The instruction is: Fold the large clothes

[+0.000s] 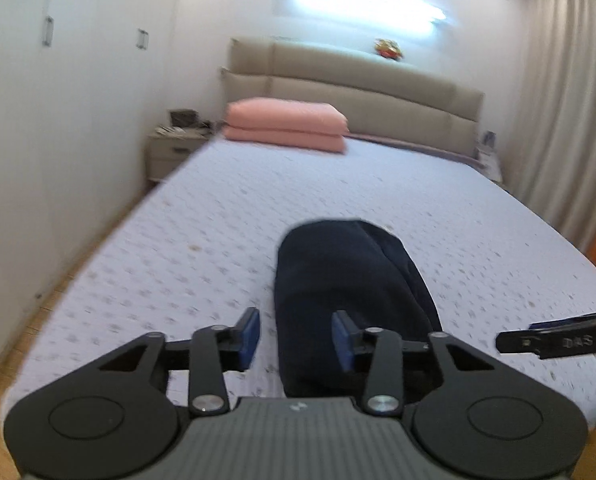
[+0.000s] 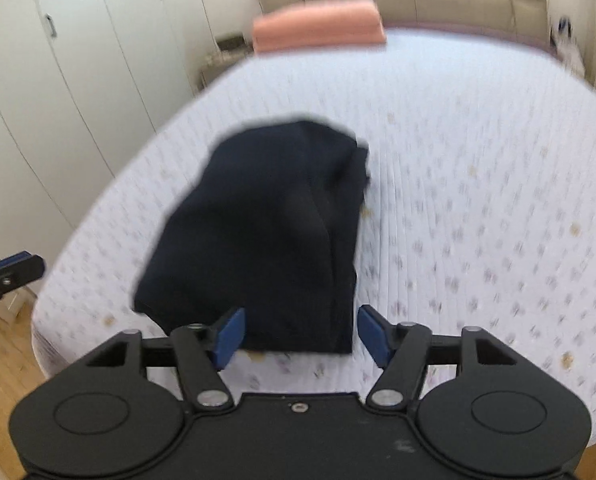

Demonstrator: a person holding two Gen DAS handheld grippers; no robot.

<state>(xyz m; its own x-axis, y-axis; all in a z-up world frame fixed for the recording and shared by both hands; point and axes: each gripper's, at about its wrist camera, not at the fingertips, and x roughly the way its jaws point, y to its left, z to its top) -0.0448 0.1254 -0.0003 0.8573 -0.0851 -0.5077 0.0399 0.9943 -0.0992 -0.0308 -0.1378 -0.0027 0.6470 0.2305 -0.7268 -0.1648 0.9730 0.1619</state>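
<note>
Both my hand-held grippers hang spread and empty over the near end of a dark garment on the bed.

The garment (image 2: 266, 232) lies as a folded bundle on the bed (image 2: 478, 208), near its foot edge, long axis running away from me toward the pillows (image 2: 318, 24). My right hand-held gripper (image 2: 298, 334) sits straight in front of the garment's near edge, fingers wide enough to straddle it. My left hand-held gripper (image 1: 296, 336) is also spread, offset so the garment's left edge falls between its fingers. The right looks better centred, I judge. Nothing lies between either gripper and the cloth; the pillows sit well beyond it.
</note>
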